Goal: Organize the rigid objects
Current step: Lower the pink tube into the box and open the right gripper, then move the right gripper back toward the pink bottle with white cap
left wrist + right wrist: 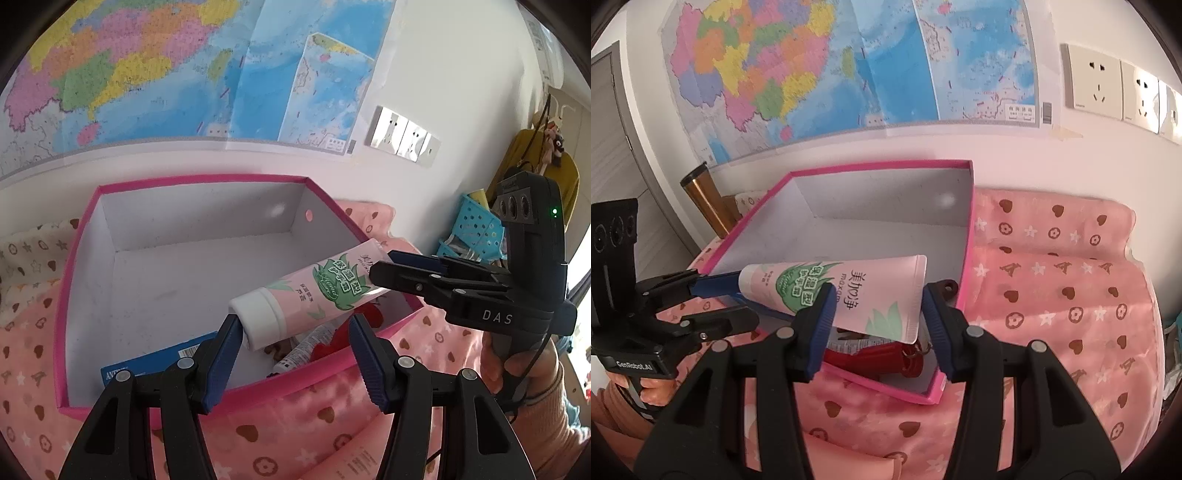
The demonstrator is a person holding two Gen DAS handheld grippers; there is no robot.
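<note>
- Pink tube hangs tilted over the near corner of the pink box, white cap pointing toward the left gripper.
- Right gripper pinches the tube's flat crimped end between its blue pads.
- Left gripper jaws spread wide; cap touches the left pad, not clamped.
- Box sits on a pink patterned blanket; a blue carton and red item lie inside.

Bright, even daylight fills both fisheye views. Glare whitens the wall sockets at 2 o'clock and spots the pink box inner wall. Straight lines bow toward the dark vignetted corners; shadows are soft, focus generally sharp.
</note>
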